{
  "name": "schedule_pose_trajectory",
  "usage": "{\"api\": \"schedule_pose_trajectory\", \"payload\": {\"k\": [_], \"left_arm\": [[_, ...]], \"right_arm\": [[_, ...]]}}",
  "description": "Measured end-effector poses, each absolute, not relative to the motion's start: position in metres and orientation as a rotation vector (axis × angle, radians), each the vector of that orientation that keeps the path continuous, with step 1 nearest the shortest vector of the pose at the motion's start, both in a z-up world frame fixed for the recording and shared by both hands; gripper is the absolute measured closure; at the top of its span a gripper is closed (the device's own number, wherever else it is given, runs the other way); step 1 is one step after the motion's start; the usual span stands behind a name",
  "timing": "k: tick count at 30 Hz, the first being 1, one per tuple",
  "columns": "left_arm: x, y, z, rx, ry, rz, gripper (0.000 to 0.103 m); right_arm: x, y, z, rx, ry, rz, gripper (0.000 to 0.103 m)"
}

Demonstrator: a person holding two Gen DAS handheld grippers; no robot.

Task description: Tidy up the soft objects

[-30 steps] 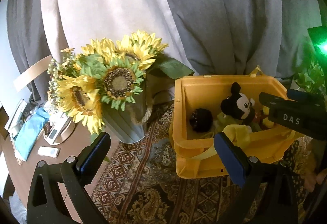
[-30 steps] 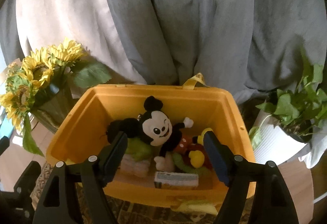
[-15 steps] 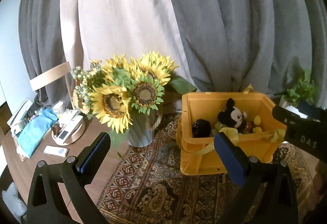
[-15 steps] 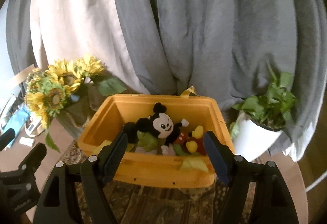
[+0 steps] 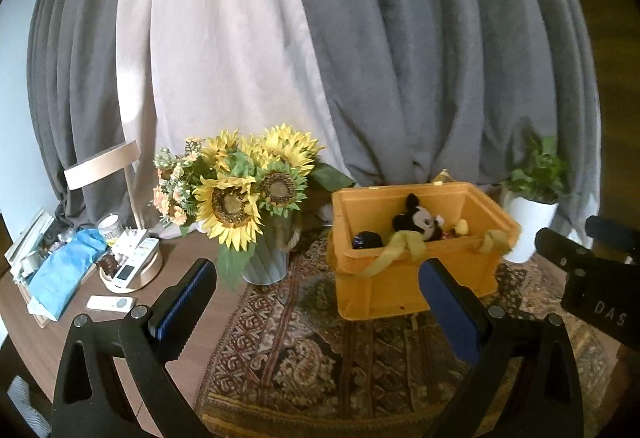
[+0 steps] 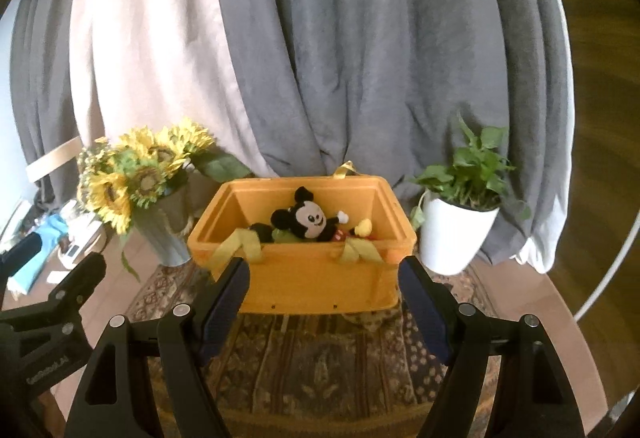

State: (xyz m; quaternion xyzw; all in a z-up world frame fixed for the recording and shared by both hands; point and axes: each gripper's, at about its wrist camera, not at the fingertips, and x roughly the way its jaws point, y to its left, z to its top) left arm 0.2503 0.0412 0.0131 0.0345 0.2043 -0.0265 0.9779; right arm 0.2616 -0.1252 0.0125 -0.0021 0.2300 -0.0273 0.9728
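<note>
A yellow-orange plastic bin (image 6: 320, 282) (image 5: 400, 286) stands on a patterned rug. Inside it lies a black and white mouse plush (image 6: 308, 218) (image 5: 418, 222) among other soft toys, one dark round one (image 5: 366, 239) at its left. Yellow straps (image 6: 240, 242) hang over the bin's front rim. My right gripper (image 6: 324, 302) is open and empty, a short way in front of the bin. My left gripper (image 5: 316, 294) is open and empty too, off to the bin's front left. The right gripper's body (image 5: 592, 278) shows at the left wrist view's right edge.
A vase of sunflowers (image 5: 248, 198) (image 6: 136, 178) stands left of the bin. A potted green plant in a white pot (image 6: 456, 234) stands to its right. Remotes, a blue cloth (image 5: 64, 270) and small clutter lie on the wooden table at far left. Grey and pale curtains hang behind.
Both grippers have pulled back and risen away from the bin, which now looks smaller and farther. Both stayed open and empty.
</note>
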Motion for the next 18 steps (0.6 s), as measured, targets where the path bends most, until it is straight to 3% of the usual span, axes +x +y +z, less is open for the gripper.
{"api": "schedule_pose_trajectory", "payload": {"k": [18], "left_arm": [[0.127,0.005,0.022,0.06,0.375,-0.023,0.0]], "right_arm": [[0.141,-0.161,0.019,0.007,0.44,-0.049,0.022]]}}
